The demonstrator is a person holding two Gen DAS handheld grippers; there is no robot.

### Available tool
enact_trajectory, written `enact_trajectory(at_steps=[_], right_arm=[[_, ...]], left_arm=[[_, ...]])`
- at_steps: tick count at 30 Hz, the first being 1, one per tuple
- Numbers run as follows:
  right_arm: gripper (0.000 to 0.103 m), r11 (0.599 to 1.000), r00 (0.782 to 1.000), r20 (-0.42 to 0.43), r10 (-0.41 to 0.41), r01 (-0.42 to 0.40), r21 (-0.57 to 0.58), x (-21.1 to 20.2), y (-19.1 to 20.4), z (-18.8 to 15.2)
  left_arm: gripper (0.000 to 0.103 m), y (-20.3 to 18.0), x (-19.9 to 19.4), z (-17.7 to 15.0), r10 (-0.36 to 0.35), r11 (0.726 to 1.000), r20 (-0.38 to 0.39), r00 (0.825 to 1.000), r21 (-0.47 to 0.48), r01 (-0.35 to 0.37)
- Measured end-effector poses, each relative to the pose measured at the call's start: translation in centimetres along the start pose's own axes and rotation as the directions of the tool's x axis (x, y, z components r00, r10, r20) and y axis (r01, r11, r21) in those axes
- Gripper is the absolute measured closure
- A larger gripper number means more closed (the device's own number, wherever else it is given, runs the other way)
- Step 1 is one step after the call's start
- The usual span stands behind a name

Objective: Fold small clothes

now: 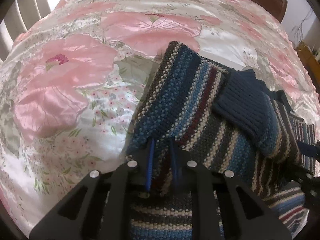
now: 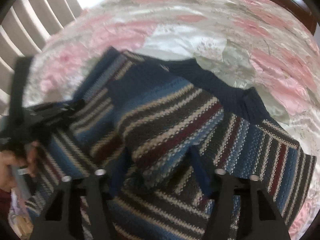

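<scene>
A knitted sweater striped in blue, white, grey and maroon lies on the bed, with a navy ribbed cuff folded across it. My left gripper is shut on a lifted fold of the sweater, and its blue pads pinch the knit. In the blurred right wrist view the sweater fills the middle and its navy neckband lies at the far edge. My right gripper stands open low over the sweater, fingers wide apart either side of a bunched fold. The left gripper shows at the left with a hand on it.
A shiny bedspread with big pink flowers covers the bed around the sweater. A dark wooden headboard runs along the far right. Pale vertical blinds hang beyond the bed's left side.
</scene>
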State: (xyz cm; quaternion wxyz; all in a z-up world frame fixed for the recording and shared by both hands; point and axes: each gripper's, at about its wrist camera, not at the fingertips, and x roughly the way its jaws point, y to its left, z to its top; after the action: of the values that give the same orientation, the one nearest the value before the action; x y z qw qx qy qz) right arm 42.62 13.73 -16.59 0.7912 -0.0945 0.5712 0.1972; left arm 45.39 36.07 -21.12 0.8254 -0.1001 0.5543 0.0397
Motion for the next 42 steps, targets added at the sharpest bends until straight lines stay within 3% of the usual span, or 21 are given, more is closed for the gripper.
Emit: enact_trajectory(at_steps=[3, 5, 11, 14, 17, 21, 25, 29, 32, 36, 37, 38, 39, 40, 41, 42], right_arm=[[0.079, 0.999, 1.000, -0.012, 0.028, -0.027, 0.036, 0.8, -1.1, -0.4], [0.082, 0.993, 0.997, 0.008, 0.073, -0.074, 0.088, 0.4, -2.3, -0.8], [0.082, 0.910, 0.968, 0.076, 0.240, -0.252, 0.328, -1.3, -7.8, -4.2], [0.070, 0.872, 0.963, 0.070, 0.260, -0.265, 0.411, -1.4, -10.5, -7.4], [0.073, 0.891, 0.974, 0.067, 0.217, -0.225, 0.394, -2.5, -11.4, -9.2], [0.064, 0.954, 0.992, 0.112, 0.063, -0.093, 0.285, -5.6, -10.5, -7.8], [0.061, 0.977, 0.988, 0.112, 0.106, -0.124, 0.174, -6.4, -6.9, -4.4], [0.053, 0.989, 0.992, 0.034, 0.118, -0.121, 0.081, -4.2, -2.0, -1.0], [0.047, 0.997, 0.998, -0.028, 0.065, -0.064, 0.037, -1.7, 0.6, 0.7], [0.047, 0.998, 0.996, -0.067, -0.054, 0.053, -0.021, 1.3, 2.0, 1.1], [0.049, 0.998, 0.996, -0.072, -0.058, 0.056, -0.026, 1.7, 2.1, 1.0], [0.058, 0.998, 0.996, -0.071, -0.052, 0.050, -0.031, 1.9, 1.9, 0.9], [0.073, 0.999, 0.997, -0.061, -0.040, 0.038, -0.030, 1.9, 1.7, 0.8], [0.080, 0.999, 0.998, -0.055, -0.027, 0.026, -0.023, 1.7, 1.5, 0.8], [0.094, 1.000, 0.999, -0.050, -0.008, 0.007, -0.007, 1.4, 1.2, 0.7], [0.096, 1.000, 0.999, -0.039, 0.017, -0.016, 0.026, 0.8, 0.4, 0.7]], left_arm=[[0.087, -0.1, 0.1, -0.1, -0.003, 1.000, 0.006, 1.000, 0.003, 0.003], [0.087, -0.1, 0.2, -0.1, -0.005, 1.000, 0.010, 1.000, 0.007, 0.005], [0.087, 0.2, 0.0, -0.3, -0.018, 1.000, 0.014, 1.000, 0.001, 0.018], [0.087, 0.1, 0.0, -0.4, -0.013, 1.000, 0.021, 1.000, 0.003, 0.013], [0.087, -0.1, 0.0, -0.6, -0.002, 1.000, 0.032, 0.999, 0.006, 0.001], [0.087, -0.3, 0.0, -0.7, 0.011, 1.000, 0.040, 0.999, 0.004, -0.011], [0.087, 0.0, -0.4, -0.5, -0.009, 1.000, 0.034, 0.999, -0.022, 0.010], [0.086, -0.2, -0.9, 0.1, -0.030, 0.999, 0.020, 0.999, 0.011, 0.030], [0.085, 0.1, -0.4, 0.2, -0.056, 0.998, 0.001, 0.998, 0.011, 0.056], [0.085, 1.1, 0.1, 0.0, -0.107, 0.994, 0.010, 0.994, -0.015, 0.107], [0.085, 1.2, 0.1, -0.1, -0.112, 0.994, 0.013, 0.994, -0.008, 0.112], [0.086, 1.1, 0.1, -0.1, -0.113, 0.994, 0.014, 0.994, -0.002, 0.113], [0.086, 1.1, 0.2, -0.1, -0.113, 0.994, 0.014, 0.994, 0.003, 0.113], [0.086, 1.2, 0.2, -0.1, -0.114, 0.993, 0.013, 0.993, 0.003, 0.114], [0.086, 1.2, 0.2, 0.0, -0.115, 0.993, 0.012, 0.993, -0.001, 0.115], [0.086, 1.3, 0.2, 0.0, -0.116, 0.993, 0.011, 0.993, -0.005, 0.116]])
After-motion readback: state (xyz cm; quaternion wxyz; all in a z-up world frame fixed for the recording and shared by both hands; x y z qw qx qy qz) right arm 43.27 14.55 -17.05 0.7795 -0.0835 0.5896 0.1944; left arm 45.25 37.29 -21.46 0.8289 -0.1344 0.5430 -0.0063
